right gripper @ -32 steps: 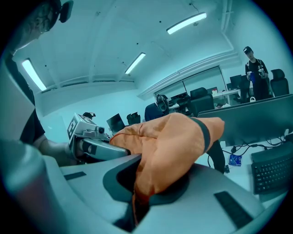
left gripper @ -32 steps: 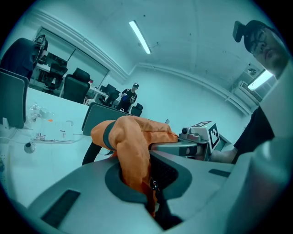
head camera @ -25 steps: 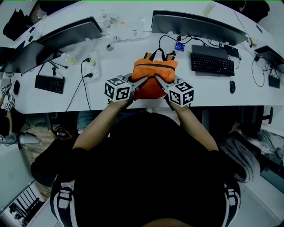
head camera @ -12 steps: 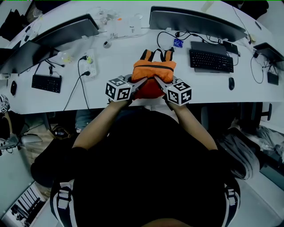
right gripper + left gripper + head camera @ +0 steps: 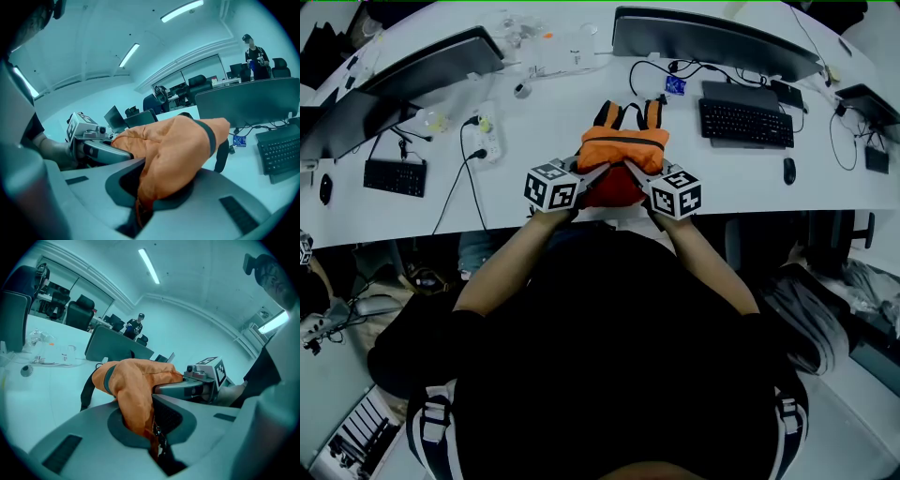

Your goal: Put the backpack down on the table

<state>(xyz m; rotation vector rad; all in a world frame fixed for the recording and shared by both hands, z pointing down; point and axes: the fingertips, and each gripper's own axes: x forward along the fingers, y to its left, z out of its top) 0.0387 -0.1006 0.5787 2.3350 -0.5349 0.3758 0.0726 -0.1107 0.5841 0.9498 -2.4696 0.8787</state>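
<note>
The orange backpack (image 5: 622,155) is at the near edge of the white table (image 5: 534,122), straight ahead of the person and bunched up between the 2 tongs. The left tongs (image 5: 596,172) are clenched on a fold of orange cloth at the bag's near left side. The left gripper view shows that cloth running down into the closed jaws. The right tongs (image 5: 635,172) are clenched the same way on a fold at the near right side, so the 2 tips lie close together with the bag's bulk just beyond them. Its 2 black straps (image 5: 628,114) trail toward the far side and reach the table. Whether the bag's base rests on the table I cannot tell. A black keyboard (image 5: 747,125) lies well apart to the right.
</note>
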